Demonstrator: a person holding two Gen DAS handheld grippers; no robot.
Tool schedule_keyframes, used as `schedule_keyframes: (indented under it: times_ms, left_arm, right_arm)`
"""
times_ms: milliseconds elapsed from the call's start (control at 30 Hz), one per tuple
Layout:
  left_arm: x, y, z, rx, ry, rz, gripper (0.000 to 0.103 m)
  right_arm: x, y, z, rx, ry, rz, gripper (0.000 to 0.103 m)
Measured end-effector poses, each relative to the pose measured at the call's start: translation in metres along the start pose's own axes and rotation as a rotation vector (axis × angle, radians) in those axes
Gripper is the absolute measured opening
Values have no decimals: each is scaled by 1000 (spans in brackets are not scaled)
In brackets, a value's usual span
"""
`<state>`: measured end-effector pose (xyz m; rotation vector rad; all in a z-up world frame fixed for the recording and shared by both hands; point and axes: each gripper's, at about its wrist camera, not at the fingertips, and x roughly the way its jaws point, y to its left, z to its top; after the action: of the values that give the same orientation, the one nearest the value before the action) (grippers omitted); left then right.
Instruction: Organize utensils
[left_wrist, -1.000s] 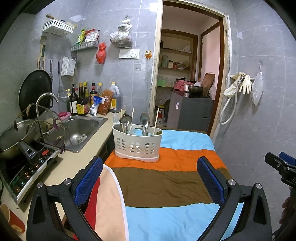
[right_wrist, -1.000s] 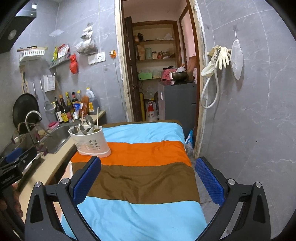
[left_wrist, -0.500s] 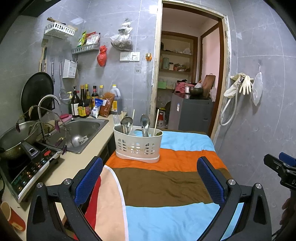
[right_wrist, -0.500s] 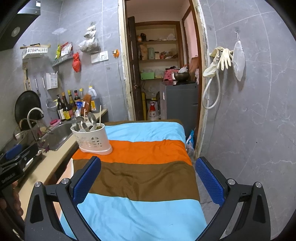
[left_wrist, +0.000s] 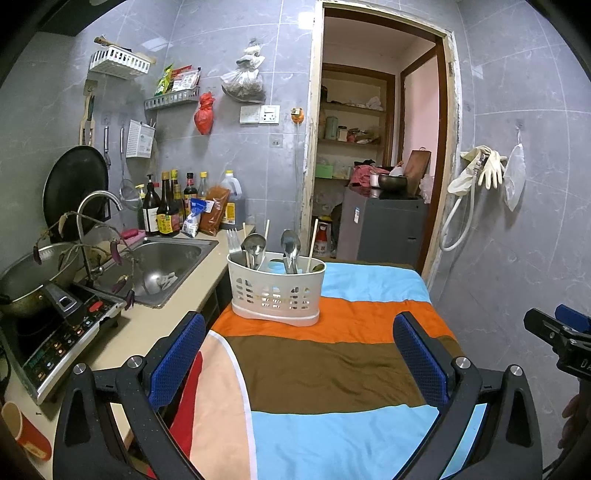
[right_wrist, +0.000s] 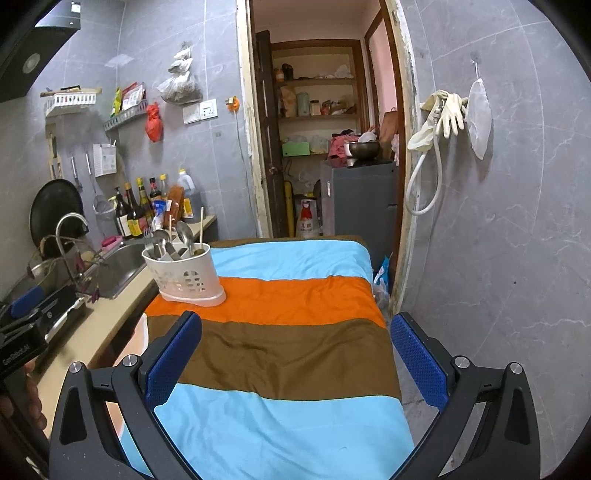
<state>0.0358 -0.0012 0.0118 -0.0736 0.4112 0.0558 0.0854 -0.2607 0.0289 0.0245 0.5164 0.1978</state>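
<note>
1. The left gripper (left_wrist: 299, 354) hovers with blue-padded jaws spread wide, holding nothing.
2. The right gripper (right_wrist: 295, 354) is likewise spread and empty.
3. The white perforated plastic utensil caddy (left_wrist: 275, 291) stands upright on the striped cloth's (left_wrist: 325, 369) orange band, holding metal spoons (left_wrist: 290, 251) and chopsticks (left_wrist: 314, 238).

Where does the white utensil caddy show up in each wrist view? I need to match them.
Left wrist: utensil caddy sits just above centre, on the orange stripe, straight ahead between the fingers.
Right wrist: utensil caddy is left of centre, at the orange stripe's left end, beside the sink.
Shared landmark: the orange stripe of the cloth.
</note>
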Motion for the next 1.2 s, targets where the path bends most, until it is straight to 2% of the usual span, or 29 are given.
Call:
schedule_keyframes:
  times_ms: [1200]
  left_arm:
    - [0,-2,0,-3,-1,-2,100]
  right_arm:
    - [3,-3,1,1,0,1,103]
